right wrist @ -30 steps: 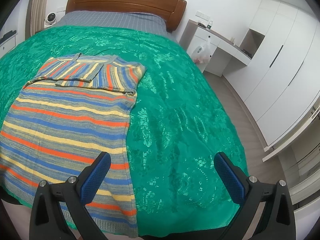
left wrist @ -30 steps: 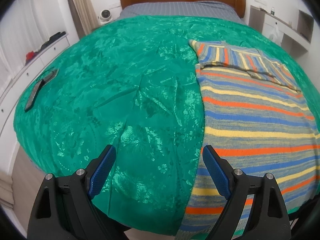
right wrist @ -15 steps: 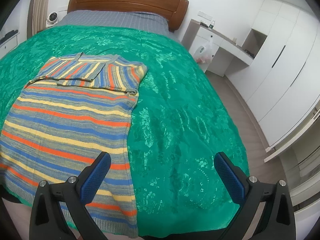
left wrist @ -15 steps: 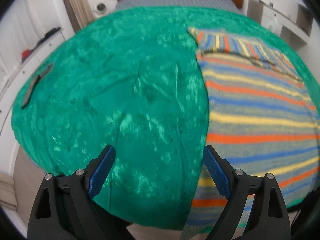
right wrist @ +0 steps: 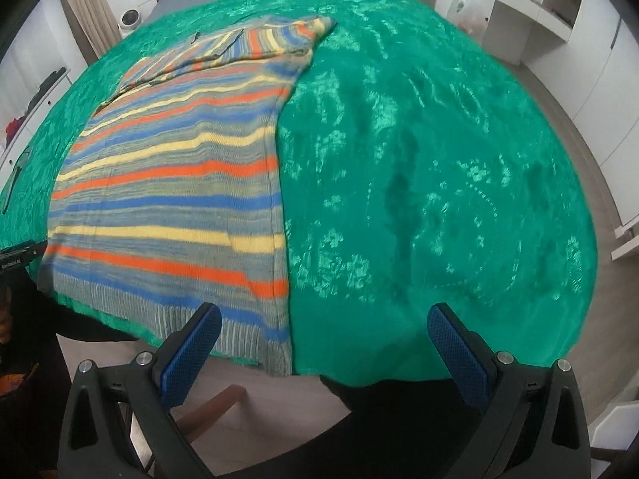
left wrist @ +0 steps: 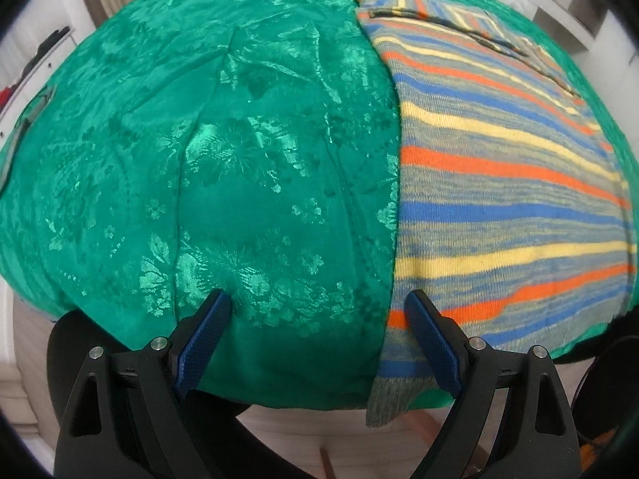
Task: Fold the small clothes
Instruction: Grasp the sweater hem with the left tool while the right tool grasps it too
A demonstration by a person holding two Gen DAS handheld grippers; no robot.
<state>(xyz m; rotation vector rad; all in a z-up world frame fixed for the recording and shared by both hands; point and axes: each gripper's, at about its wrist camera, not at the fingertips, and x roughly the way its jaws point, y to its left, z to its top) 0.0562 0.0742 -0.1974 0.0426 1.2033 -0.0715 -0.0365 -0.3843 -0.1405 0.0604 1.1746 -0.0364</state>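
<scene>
1. Left wrist view: the camera has dipped since a second ago. The headboard that topped the picture is gone, and the green bedspread [left wrist: 239, 159] now fills nearly everything.
2. The striped sweater [left wrist: 499, 183] looms larger on the right side of the bed, lying flat, its grey ribbed hem hanging over the near edge of the mattress.
3. The left gripper [left wrist: 317, 311] stands spread wide with nothing clamped, the same gap as before. Its left blue pad sits over bare bedspread, its right pad over the sweater's left edge near the hem; whether either pad touches cloth I cannot tell.
4. Right wrist view: this camera has tipped down too. The white wardrobes that filled the right side have slid to the rim, and wooden floor now shows below the bed edge.
5. The sweater [right wrist: 179, 183] lies on the left half of the bedspread [right wrist: 439, 159], sleeves folded in across its far end, hem draped over the near edge.
6. The right gripper [right wrist: 323, 319] is wide apart and empty. Its left pad hangs over the sweater's hem corner, its right pad over plain green cloth.
7. A black piece of the other gripper [right wrist: 18, 257] peeks in at the left rim.
</scene>
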